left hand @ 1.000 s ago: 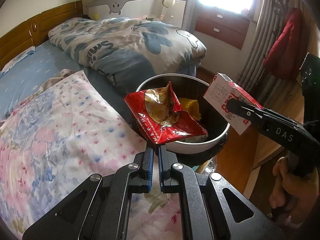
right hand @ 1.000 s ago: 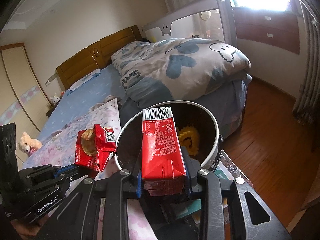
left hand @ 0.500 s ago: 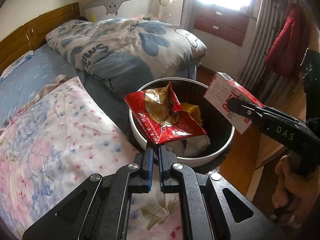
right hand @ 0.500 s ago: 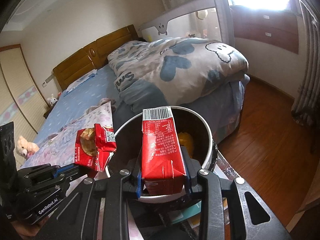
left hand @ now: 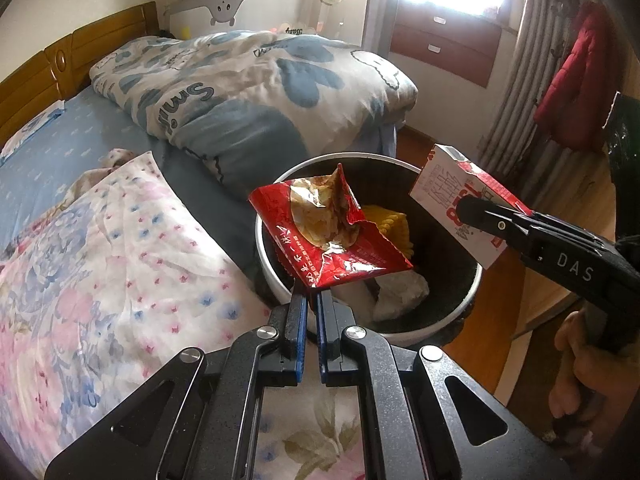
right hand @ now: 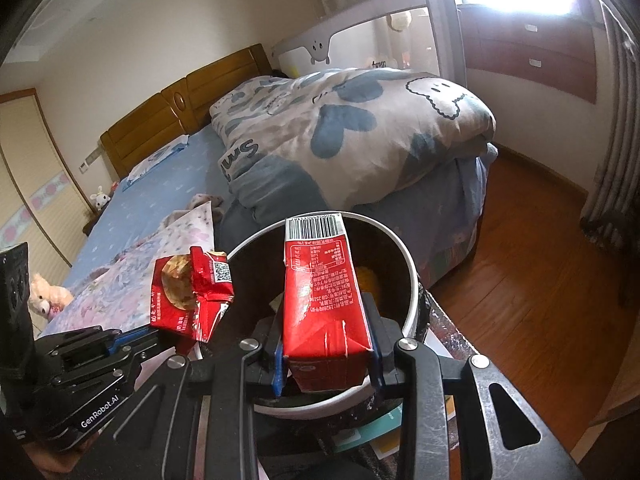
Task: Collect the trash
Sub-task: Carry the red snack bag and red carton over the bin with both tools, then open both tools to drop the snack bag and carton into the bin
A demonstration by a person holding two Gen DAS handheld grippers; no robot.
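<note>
My left gripper (left hand: 311,300) is shut on a torn red snack wrapper (left hand: 326,232) and holds it over the near rim of a round white-rimmed trash bin (left hand: 267,258). The wrapper also shows in the right wrist view (right hand: 188,292), left of the bin (right hand: 412,280). My right gripper (right hand: 326,356) is shut on a red and white drink carton (right hand: 322,292) and holds it above the bin's opening. The carton shows at the bin's right side in the left wrist view (left hand: 460,204). Yellow and white trash (left hand: 394,224) lies inside the bin.
The bed (left hand: 60,152) with a blue sheet, a floral cover (left hand: 100,264) and a heart-print duvet (left hand: 248,88) lies left of and behind the bin. Wooden floor (right hand: 532,264) runs to the right. A red jacket (left hand: 572,92) hangs by the curtains.
Both grippers have moved forward and lower over the bin, so the bin appears larger and nearer. Each still holds its item.
</note>
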